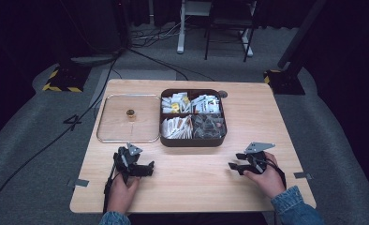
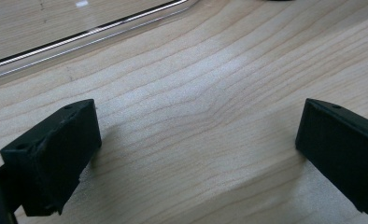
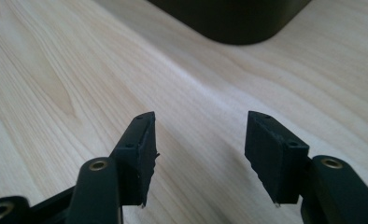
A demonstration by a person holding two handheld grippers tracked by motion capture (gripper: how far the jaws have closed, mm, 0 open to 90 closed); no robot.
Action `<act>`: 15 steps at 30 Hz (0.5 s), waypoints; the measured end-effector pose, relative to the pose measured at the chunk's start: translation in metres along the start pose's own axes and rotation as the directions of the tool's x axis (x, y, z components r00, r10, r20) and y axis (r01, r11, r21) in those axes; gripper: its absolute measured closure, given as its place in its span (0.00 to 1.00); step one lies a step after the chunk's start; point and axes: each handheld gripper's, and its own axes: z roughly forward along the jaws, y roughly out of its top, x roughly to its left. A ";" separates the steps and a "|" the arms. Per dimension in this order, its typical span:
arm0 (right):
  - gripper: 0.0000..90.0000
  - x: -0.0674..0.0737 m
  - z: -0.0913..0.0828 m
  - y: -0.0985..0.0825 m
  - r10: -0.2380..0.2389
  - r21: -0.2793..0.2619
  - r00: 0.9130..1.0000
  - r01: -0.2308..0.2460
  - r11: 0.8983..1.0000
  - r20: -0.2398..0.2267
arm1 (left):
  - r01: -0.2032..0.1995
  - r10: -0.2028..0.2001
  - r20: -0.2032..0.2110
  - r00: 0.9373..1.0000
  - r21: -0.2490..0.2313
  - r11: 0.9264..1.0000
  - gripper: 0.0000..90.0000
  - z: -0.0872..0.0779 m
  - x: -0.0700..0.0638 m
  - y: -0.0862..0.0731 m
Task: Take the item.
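Observation:
On the wooden table a dark brown box holds four compartments of white and clear packets. Left of it lies a flat clear lid with a metal rim and a small gold knob. My left gripper rests on the table in front of the lid, open, with bare wood between its jaws. The lid's rim runs just beyond it. My right gripper sits on the table to the right of the box's near corner, open and holding nothing.
Bare wood stretches along the table's near half between the two hands. Grey carpet surrounds the table, with cables, stand feet marked in yellow and black at both far corners, and a desk frame farther back.

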 end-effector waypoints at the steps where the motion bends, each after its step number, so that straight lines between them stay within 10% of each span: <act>1: 0.49 -0.002 -0.003 0.003 0.013 -0.006 1.000 -0.013 1.000 0.000 | 0.000 0.000 0.000 1.000 0.000 1.000 0.00 0.000 0.000 0.000; 15: 0.56 -0.025 -0.028 0.059 0.057 -0.072 0.998 -0.059 0.996 -0.032 | 0.006 -0.006 0.000 1.000 -0.003 1.000 0.00 -0.002 0.000 -0.002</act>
